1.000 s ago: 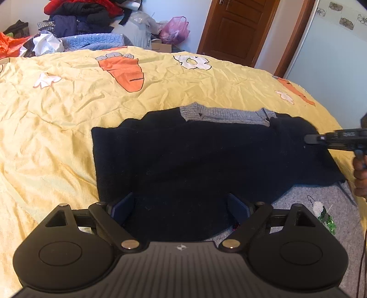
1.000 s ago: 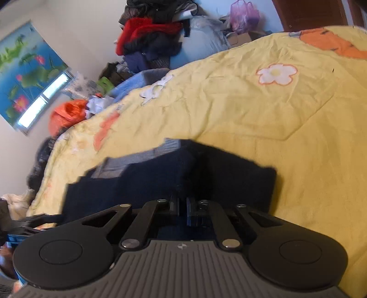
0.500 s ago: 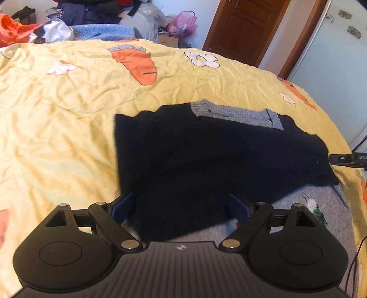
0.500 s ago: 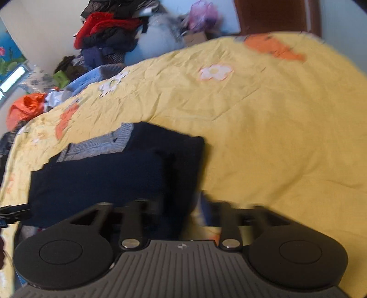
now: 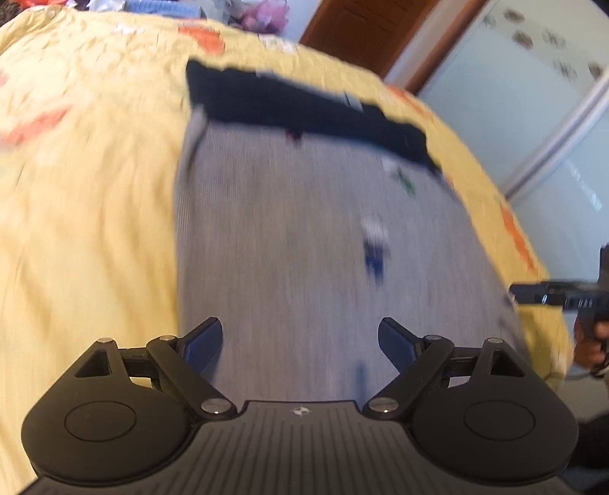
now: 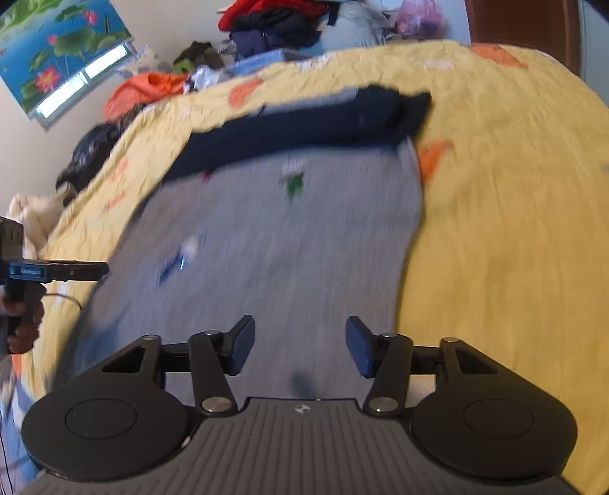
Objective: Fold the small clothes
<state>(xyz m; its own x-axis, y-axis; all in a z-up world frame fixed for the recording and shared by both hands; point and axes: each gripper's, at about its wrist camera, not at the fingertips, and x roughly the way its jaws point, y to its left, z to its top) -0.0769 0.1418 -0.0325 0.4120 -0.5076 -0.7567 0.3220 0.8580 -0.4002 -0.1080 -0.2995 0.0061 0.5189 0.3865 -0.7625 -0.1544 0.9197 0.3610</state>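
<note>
Hovering above the near hem of a grey garment (image 5: 304, 236), the left tongs (image 5: 300, 342) stood released, jaws wide with nothing between them. The right tongs (image 6: 300, 342) hung over the same hem, jaws opening and likewise empty. That grey garment, sprinkled with small blurred motifs, lay flat on the bed's yellow cover (image 6: 514, 228). Each view caught the other tool at its edge with a hand (image 6: 21, 323) on the grip. Across the garment's far end rested a folded dark piece (image 5: 304, 110) with a grey band. Beyond the bed sat a clothes heap (image 6: 274, 23), a lotus picture (image 6: 57, 49) and a brown door (image 5: 354, 38).
</note>
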